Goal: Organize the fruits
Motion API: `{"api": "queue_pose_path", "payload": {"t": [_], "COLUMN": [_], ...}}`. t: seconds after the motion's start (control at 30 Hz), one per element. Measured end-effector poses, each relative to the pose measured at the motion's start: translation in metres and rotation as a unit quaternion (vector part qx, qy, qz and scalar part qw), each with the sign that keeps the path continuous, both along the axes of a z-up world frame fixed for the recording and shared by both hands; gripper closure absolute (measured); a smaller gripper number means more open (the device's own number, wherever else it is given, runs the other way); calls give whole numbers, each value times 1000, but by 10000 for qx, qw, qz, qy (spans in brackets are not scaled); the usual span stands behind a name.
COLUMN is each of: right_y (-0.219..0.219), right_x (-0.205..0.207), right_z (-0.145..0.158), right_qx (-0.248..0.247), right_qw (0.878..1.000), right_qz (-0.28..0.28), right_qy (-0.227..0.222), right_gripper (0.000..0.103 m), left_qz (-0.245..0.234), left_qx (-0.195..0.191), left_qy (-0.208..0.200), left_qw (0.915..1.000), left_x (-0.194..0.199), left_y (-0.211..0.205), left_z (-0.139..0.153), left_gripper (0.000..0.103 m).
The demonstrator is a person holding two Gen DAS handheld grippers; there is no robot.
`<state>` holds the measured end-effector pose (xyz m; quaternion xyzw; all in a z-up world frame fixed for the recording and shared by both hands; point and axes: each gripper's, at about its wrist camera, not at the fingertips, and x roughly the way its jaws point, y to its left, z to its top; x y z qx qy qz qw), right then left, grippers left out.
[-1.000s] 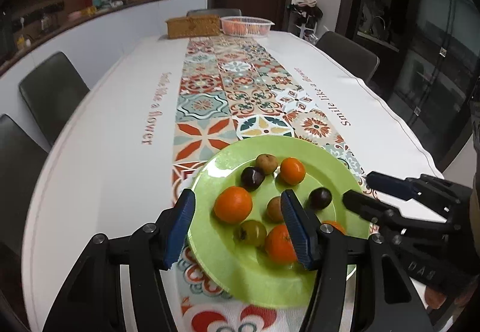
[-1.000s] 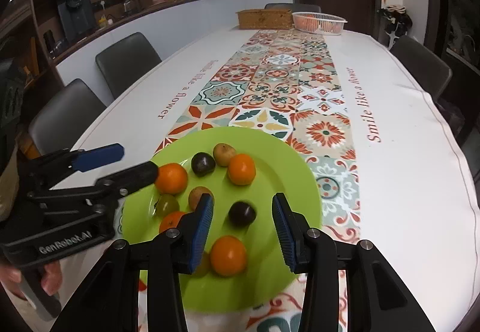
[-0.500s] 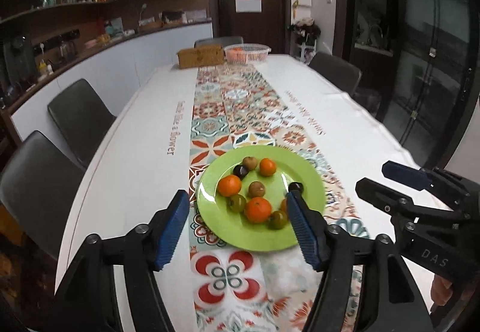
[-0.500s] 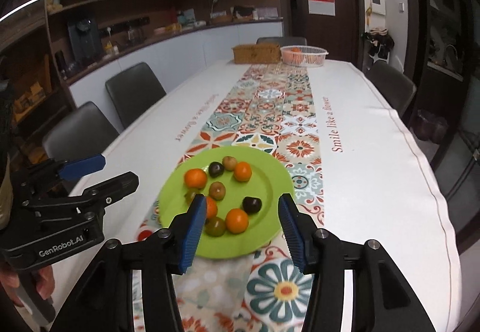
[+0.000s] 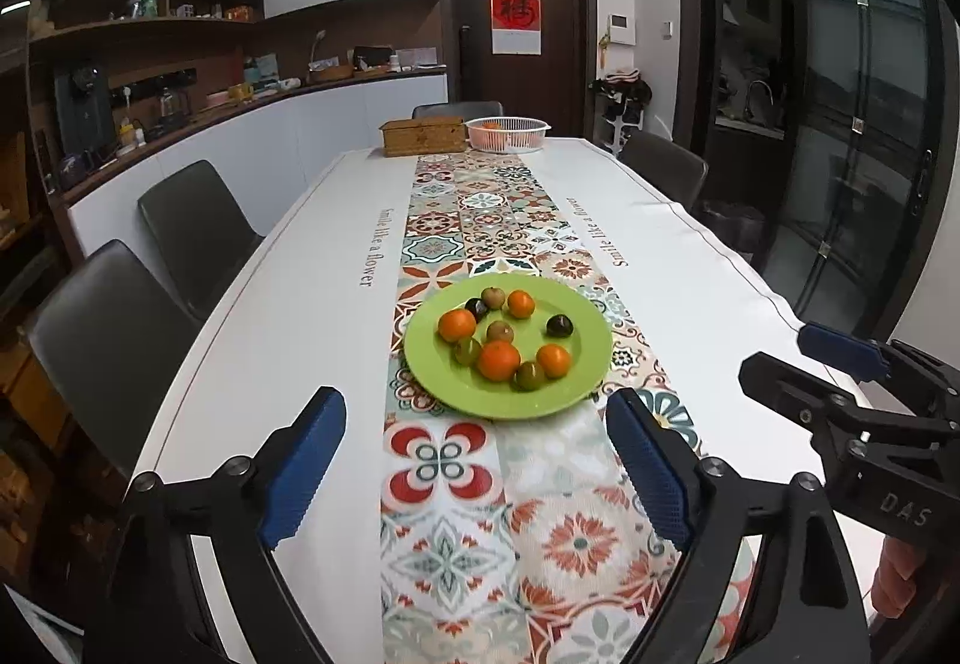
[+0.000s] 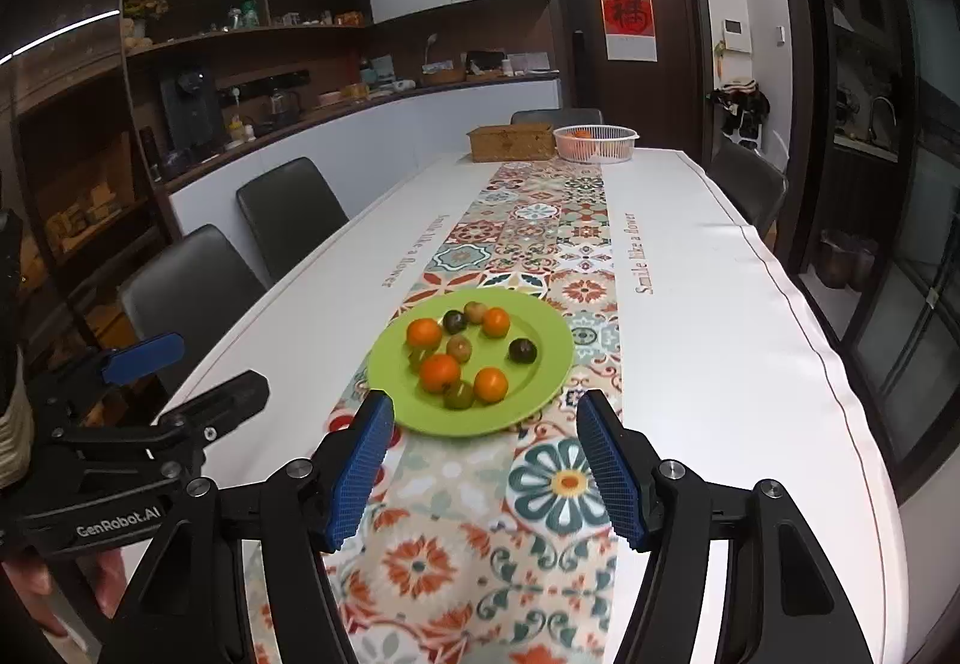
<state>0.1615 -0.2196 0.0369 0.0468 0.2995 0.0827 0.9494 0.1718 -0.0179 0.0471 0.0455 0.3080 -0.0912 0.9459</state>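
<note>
Left wrist view: left claw (image 5: 474, 454) spread, empty, short of the round lime-green plastic plate (image 5: 576, 391); right claw (image 6: 486, 460) likewise. Nine mixed fruits (image 6: 462, 349) lie on that plate. Sorting stage indeterminate.

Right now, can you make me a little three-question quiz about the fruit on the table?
1. How many orange fruits lie on the green plate?
2. True or false: the left gripper is shut on a fruit.
3. What stands beside the woven box at the far end? A) white basket B) kettle C) bottle

Key: 1. Four, such as the front orange fruit. 2. False; it is open and empty, like the right gripper. 3. A.
</note>
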Motion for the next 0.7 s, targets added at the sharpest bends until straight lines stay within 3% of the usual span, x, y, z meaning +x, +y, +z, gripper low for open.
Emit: {"api": "queue_pose_path", "payload": {"t": [0.07, 0.7], "right_y": [0, 1], "right_x": [-11, -82], "right_z": [0, -5], "right_qx": [3, -57], "right_qw": [10000, 9997], "right_qz": [-29, -90], "right_qy": [-27, -235], "right_gripper": [33, 33], "left_qz": [9, 45], "left_qx": [-4, -93], "left_qy": [-9, -302], "left_qw": [10000, 9995], "left_x": [-8, -73], "left_y": [0, 5], "left_z": [-1, 1], "left_gripper": [10, 2]}}
